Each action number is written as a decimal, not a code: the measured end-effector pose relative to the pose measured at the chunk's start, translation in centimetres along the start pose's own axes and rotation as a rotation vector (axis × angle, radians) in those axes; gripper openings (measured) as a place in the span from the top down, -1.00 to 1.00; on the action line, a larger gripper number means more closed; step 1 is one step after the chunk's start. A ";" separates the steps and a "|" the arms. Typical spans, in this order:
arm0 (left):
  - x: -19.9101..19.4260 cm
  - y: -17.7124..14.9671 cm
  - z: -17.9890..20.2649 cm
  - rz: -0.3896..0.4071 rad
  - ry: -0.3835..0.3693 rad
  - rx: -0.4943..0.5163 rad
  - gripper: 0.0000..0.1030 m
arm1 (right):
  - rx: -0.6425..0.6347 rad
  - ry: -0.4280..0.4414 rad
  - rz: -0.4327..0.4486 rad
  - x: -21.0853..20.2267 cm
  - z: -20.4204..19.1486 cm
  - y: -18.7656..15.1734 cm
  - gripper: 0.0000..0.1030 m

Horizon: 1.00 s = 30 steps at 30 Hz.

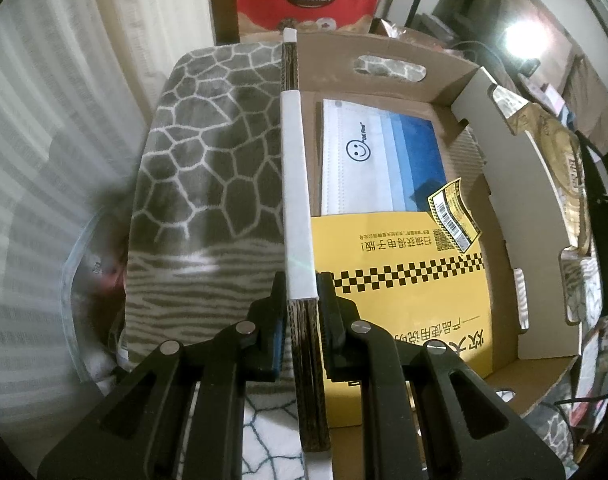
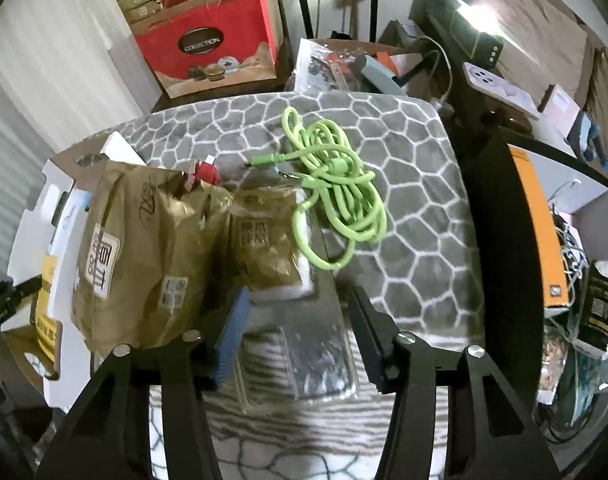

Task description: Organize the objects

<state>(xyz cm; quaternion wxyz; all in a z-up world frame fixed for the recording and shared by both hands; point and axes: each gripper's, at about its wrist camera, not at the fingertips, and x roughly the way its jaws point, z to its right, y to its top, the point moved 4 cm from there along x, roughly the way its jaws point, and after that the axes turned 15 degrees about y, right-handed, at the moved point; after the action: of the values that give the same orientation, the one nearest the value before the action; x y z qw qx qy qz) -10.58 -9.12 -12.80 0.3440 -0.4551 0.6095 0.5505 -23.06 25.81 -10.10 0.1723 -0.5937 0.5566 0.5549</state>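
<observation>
My left gripper (image 1: 300,292) is shut on the left wall (image 1: 295,184) of an open cardboard box, its jaws clamping the wall's white-taped rim. Inside the box lie a pack of face masks (image 1: 378,160) and a yellow booklet (image 1: 404,300). My right gripper (image 2: 295,320) is open and empty above the grey patterned blanket (image 2: 416,200). Ahead of it lie a clear plastic case (image 2: 299,360), two brown paper bags (image 2: 151,252) and a coiled green cable (image 2: 336,200). The box's white outer wall (image 2: 27,240) shows at the left of the right wrist view.
A red "Collection" bag (image 2: 207,44) stands behind the blanket. A dark monitor (image 2: 544,220), a white power strip (image 2: 500,84) and cluttered items crowd the right side. A clear plastic tub (image 1: 79,272) sits left of the blanket.
</observation>
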 end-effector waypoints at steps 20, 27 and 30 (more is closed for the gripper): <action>0.2 -0.1 0.3 0.000 0.008 0.002 0.74 | 0.014 0.062 0.008 1.1 0.0 1.0 0.81; 0.1 -0.1 0.4 -0.001 0.006 0.000 0.74 | 0.017 0.062 0.095 -3.9 0.5 1.6 0.87; 0.0 -0.1 0.4 0.000 0.003 0.001 0.74 | 0.032 0.023 0.105 -5.3 1.7 1.6 0.89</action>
<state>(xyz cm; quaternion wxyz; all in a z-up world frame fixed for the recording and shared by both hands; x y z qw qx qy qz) -10.56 -8.75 -12.90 0.3434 -0.4557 0.6102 0.5496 -23.98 29.20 -5.51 0.1459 -0.5670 0.5978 0.5476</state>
